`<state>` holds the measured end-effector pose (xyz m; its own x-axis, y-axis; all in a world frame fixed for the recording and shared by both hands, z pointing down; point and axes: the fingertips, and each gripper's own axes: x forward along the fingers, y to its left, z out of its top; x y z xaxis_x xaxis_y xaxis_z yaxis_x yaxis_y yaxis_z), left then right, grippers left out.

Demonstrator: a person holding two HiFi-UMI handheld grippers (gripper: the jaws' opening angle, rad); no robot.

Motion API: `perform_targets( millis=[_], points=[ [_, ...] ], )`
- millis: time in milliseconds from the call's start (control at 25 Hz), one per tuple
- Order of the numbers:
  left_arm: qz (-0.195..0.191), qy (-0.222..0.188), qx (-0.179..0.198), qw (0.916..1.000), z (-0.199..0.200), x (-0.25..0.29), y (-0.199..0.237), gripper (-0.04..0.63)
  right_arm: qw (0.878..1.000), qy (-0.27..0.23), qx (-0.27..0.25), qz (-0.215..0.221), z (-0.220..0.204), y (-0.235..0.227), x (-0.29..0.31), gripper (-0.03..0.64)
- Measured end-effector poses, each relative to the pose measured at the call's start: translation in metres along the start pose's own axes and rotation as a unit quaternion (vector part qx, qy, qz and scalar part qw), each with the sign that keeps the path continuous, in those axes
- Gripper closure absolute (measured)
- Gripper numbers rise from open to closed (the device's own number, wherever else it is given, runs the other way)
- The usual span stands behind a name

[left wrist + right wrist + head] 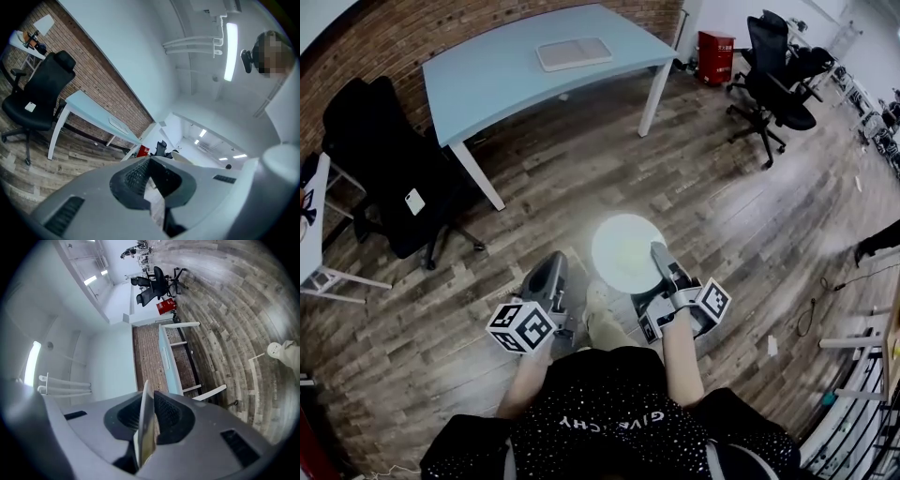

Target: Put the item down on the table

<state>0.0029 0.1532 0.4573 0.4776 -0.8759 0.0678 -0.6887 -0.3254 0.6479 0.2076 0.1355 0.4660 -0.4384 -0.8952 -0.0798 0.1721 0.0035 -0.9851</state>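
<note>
A pale round plate (623,251) hangs flat above the wooden floor, in front of the person. My right gripper (659,251) is shut on its right rim. In the right gripper view the plate (145,423) shows edge-on, pinched between the dark pads. My left gripper (551,270) is beside the plate's left side, apart from it, with its jaws together and nothing in them; the left gripper view shows only a thin slit between its pads (136,176). The light blue table (506,70) stands ahead by the brick wall.
A white tray (574,52) lies on the blue table. A black office chair (398,169) stands to the left, another (778,80) at the far right near a red bin (715,56). A white desk corner (314,234) is at the left edge, a white railing (862,375) at the right.
</note>
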Motion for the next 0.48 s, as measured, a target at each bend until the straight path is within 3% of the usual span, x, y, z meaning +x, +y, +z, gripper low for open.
perform_targets(
  millis=[480],
  points=[
    [0.007, -0.013, -0.01, 0.9998, 0.066, 0.133, 0.039, 0.584, 1.0, 0.028, 0.001, -0.008, 0.063, 0.013, 0.152, 0.569]
  ],
)
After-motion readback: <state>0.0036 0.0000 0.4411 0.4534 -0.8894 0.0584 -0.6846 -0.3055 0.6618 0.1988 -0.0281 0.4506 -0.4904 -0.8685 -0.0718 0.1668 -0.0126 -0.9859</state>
